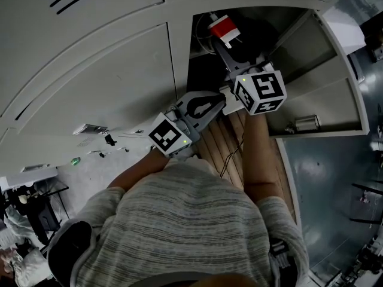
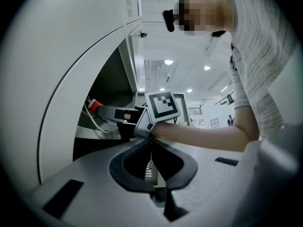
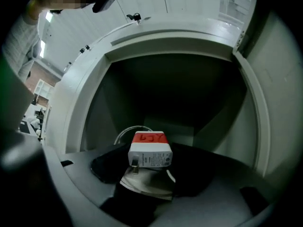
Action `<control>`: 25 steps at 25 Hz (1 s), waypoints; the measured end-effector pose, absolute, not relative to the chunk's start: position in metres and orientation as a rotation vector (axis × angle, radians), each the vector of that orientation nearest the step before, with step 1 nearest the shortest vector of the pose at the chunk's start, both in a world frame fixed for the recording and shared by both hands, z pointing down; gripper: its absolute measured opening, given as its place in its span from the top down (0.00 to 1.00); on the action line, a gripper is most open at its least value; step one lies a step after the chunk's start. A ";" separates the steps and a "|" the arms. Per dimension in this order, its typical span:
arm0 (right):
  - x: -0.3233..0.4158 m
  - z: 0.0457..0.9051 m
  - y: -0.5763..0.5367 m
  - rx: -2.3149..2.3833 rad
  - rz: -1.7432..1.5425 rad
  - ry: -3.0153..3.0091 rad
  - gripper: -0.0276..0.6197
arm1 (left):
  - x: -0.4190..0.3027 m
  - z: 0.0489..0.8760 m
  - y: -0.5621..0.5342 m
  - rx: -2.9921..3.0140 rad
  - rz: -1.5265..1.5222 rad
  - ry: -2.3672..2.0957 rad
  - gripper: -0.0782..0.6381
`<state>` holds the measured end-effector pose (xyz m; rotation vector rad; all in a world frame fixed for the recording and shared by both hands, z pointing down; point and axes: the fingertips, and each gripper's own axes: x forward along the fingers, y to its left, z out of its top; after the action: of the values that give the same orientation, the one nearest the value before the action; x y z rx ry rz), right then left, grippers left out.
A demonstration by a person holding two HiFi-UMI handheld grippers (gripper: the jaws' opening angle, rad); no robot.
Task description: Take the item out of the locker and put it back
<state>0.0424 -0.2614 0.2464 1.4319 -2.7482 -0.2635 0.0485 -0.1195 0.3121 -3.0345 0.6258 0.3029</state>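
Observation:
A white charger with a red top (image 3: 150, 153) sits between the dark pads of my right gripper (image 3: 150, 168), which is shut on it. Its white cable (image 3: 128, 132) loops behind it. In the head view the charger (image 1: 222, 28) is at the mouth of the open locker compartment (image 1: 263, 28), held by the right gripper (image 1: 225, 42). My left gripper (image 1: 210, 103) hangs lower, outside the locker and beside the closed locker fronts. Its jaws (image 2: 150, 143) meet at the tips with nothing in them. The left gripper view also shows the charger (image 2: 96, 105).
The locker's door (image 1: 320, 103) stands open at the right, with a metal latch (image 1: 305, 124). Closed grey locker doors (image 1: 96, 70) fill the left. The compartment interior (image 3: 175, 89) is dark and deep. Wooden slats (image 1: 222, 141) lie below the grippers.

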 end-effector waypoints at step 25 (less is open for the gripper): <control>0.038 0.265 -0.274 1.380 -0.264 -2.574 0.52 | 0.049 0.308 -0.114 -3.023 0.308 0.642 0.87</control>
<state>0.0377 -0.2738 0.2651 1.3804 -2.5744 -0.2643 0.0493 -0.1137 0.3082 -3.0233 0.6418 0.3078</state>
